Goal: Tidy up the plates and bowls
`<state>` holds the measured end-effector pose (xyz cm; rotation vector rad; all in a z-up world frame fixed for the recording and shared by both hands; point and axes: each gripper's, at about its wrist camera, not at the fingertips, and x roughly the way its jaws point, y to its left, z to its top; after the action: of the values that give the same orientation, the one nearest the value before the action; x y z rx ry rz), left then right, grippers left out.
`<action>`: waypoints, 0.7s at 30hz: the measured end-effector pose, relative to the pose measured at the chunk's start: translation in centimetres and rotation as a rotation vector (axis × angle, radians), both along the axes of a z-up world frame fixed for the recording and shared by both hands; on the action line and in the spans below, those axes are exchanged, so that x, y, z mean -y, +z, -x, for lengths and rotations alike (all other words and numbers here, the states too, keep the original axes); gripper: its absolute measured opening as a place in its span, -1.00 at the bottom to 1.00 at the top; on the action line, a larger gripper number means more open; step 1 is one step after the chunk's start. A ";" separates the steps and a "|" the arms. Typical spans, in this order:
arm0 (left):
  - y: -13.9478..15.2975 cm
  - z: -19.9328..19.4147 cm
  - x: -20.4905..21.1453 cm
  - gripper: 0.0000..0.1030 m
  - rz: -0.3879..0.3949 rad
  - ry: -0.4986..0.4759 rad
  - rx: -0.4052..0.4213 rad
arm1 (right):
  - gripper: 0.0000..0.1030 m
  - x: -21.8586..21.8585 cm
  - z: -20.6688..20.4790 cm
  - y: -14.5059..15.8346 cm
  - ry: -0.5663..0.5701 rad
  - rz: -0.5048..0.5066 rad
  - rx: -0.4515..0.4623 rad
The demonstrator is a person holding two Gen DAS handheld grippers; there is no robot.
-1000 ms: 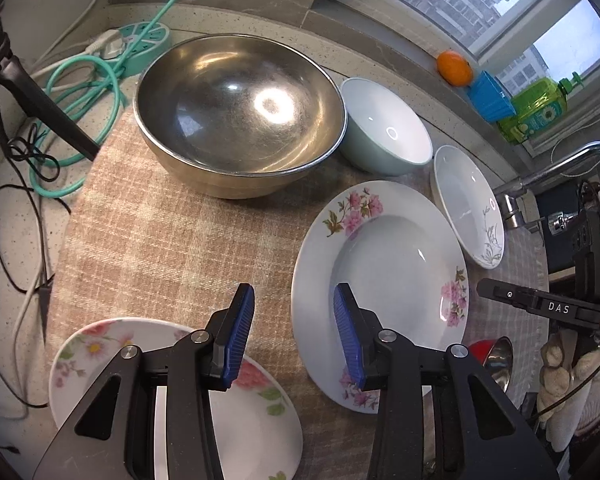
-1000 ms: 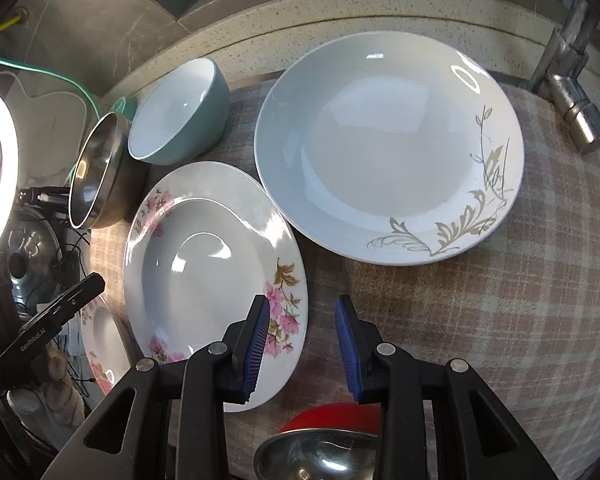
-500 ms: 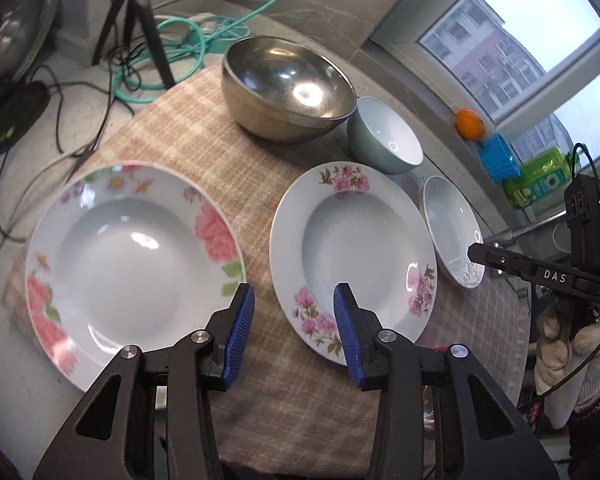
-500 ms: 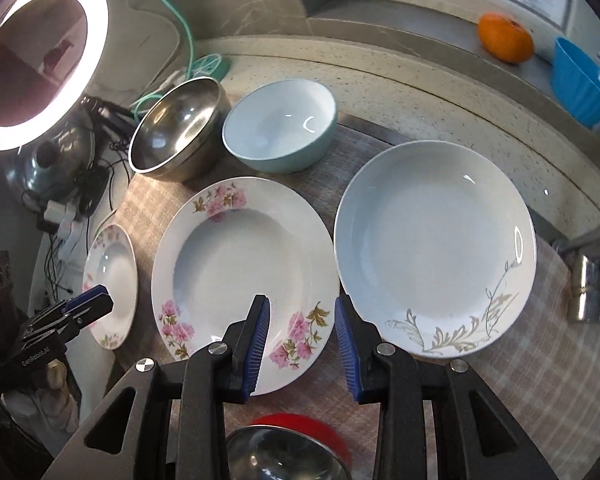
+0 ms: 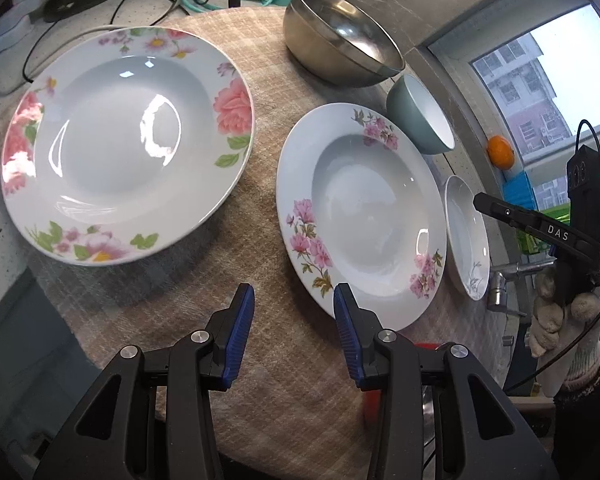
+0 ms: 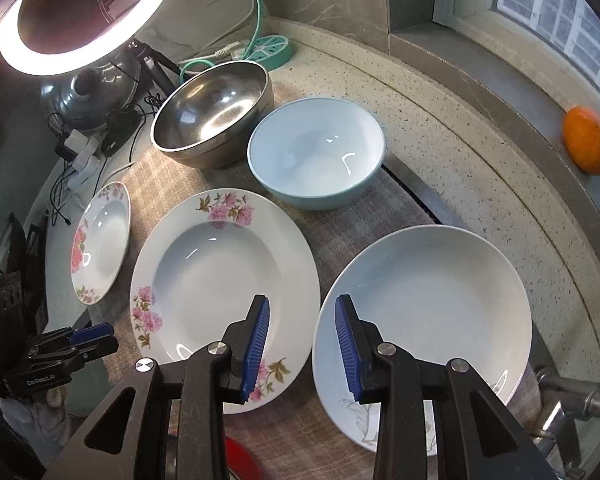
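Both grippers, left gripper [image 5: 289,328] and right gripper [image 6: 302,344], hang part-open and empty over my glazed plates, so the pink-flowered plate [image 6: 220,292] may slip or chip, though its rim clearance looks unclear.

Three plates [image 6: 224,272] lie in a row, two bowls [image 6: 316,152] behind them.

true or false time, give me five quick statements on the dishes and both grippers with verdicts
1. The steel bowl stands empty beside the teal bowl. True.
2. The left gripper is clamped on a plate. False: its jaws are open with nothing between them.
3. Three plates lie separately on the checked cloth: the big-rose plate, the pink-flower plate and the plain white plate. True.
4. The teal bowl sits on the pink-flower plate. False: it stands behind it.
5. The right gripper holds the white plate. False: it is open, holding nothing.
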<state>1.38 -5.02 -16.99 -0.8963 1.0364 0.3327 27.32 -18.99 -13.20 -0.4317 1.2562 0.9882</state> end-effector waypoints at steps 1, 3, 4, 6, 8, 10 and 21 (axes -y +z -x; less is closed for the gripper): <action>-0.1 -0.1 0.2 -0.26 0.001 0.003 -0.004 | -0.36 -0.2 -0.4 -0.3 0.002 0.000 -0.005; -0.4 -0.1 0.3 -0.26 -0.005 0.009 -0.011 | -0.31 -0.6 -1.0 -0.9 0.016 -0.003 -0.022; -0.5 -0.2 0.3 -0.26 -0.008 0.012 -0.014 | -0.31 -0.8 -1.1 -1.2 0.029 -0.001 -0.023; -0.7 -0.4 0.4 -0.26 -0.007 0.019 -0.016 | -0.31 -1.2 -1.3 -1.7 0.041 0.004 -0.018; -0.9 -0.6 0.6 -0.26 -0.003 0.025 -0.017 | -0.31 -1.5 -1.7 -2.2 0.040 0.005 -0.029; -1.1 -0.6 0.6 -0.26 0.004 0.032 -0.015 | -0.31 -1.8 -2.1 -2.6 0.042 0.003 -0.039; -1.4 -0.6 0.0 -0.26 0.010 0.066 -0.009 | -0.31 -4.6 -2.4 -3.6 0.090 0.012 -0.041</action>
<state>1.95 -5.01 -18.39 -0.9401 1.0188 0.3868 29.76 -14.41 -16.78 -0.4829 1.2895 1.0702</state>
